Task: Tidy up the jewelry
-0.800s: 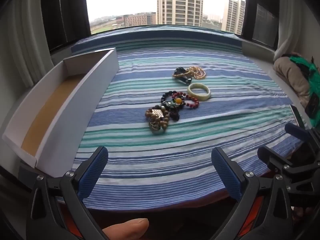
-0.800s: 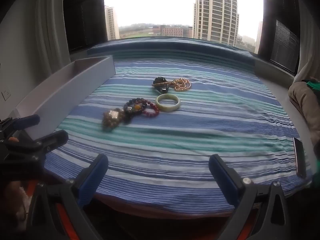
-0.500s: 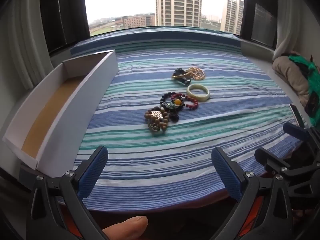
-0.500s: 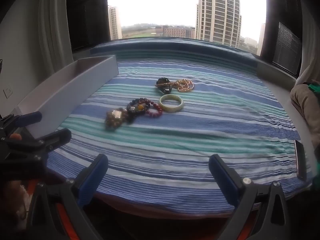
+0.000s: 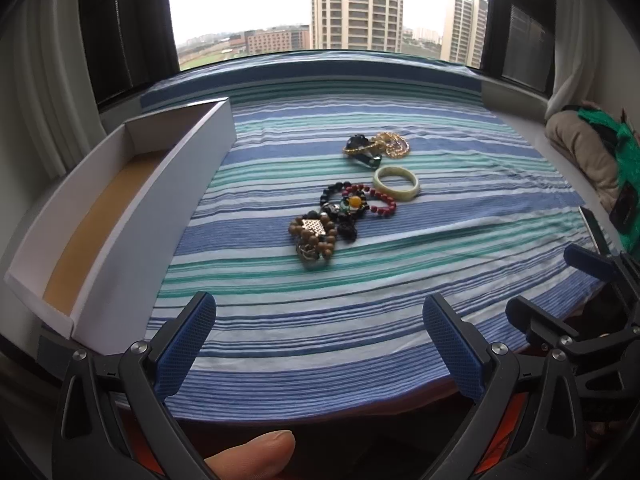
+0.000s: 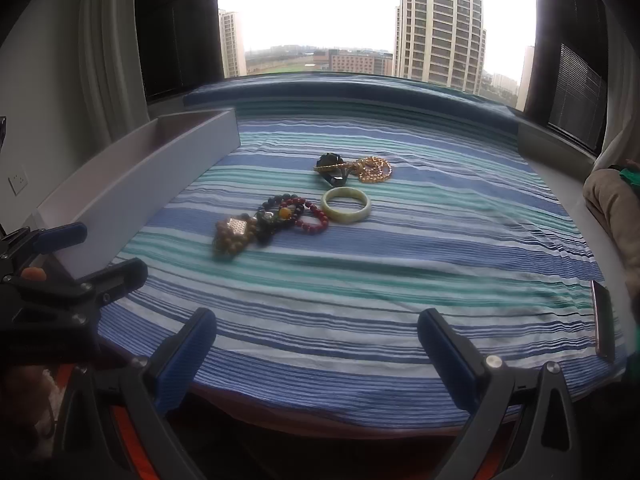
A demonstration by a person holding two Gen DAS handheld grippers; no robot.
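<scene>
Both tools, left tool [image 5: 318, 344] and right tool [image 6: 316, 346], stood wide and empty; the jewelry cluster [image 5: 320, 228] lay ahead, the open box [image 5: 132, 216] leftward, nearer the left tool.

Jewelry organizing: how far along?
Nothing is done: the long white cardboard box holds no jewelry. Nothing is in hand: the left gripper and right gripper are open. Left: the pale green bangle, gold chain and beaded bracelets lie on the striped cloth.
</scene>
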